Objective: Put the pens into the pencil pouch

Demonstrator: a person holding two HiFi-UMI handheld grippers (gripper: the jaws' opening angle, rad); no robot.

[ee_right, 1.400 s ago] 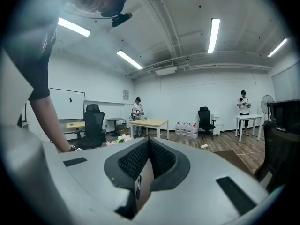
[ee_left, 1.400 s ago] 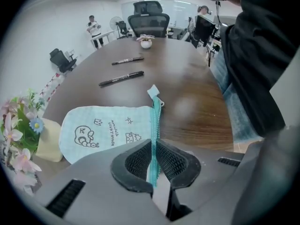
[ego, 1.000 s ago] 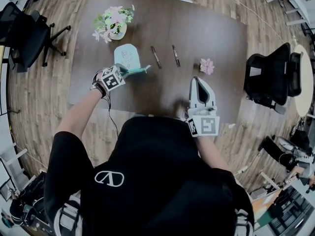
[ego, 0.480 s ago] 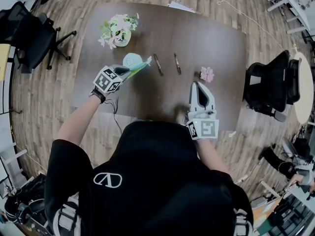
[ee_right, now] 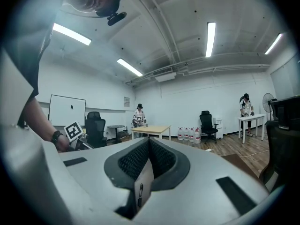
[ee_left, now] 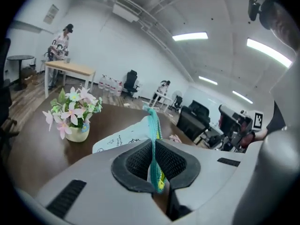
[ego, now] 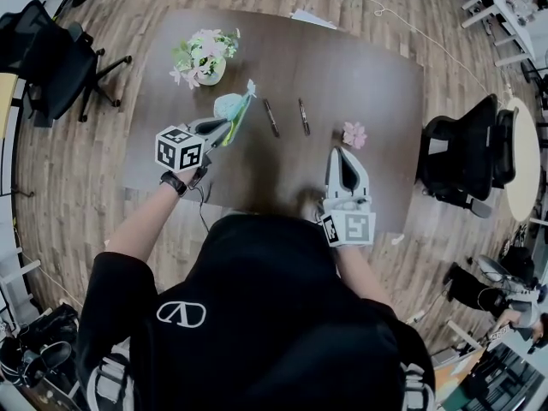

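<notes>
One pencil pouch (ego: 229, 106) pinched in left gripper (ego: 228, 132), right gripper (ego: 343, 153) closed, empty

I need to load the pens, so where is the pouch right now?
The pouch is at the left of the head view, clamped in the left gripper above the table, between the flower pot and the two pens.

Head view: steeply down over table (ego: 342, 67).
Left gripper view: along jaws, pencil pouch (ee_left: 124, 142), flower vase (ee_left: 76, 131) shared with overhead.
Right gripper view: level, across room.
</notes>
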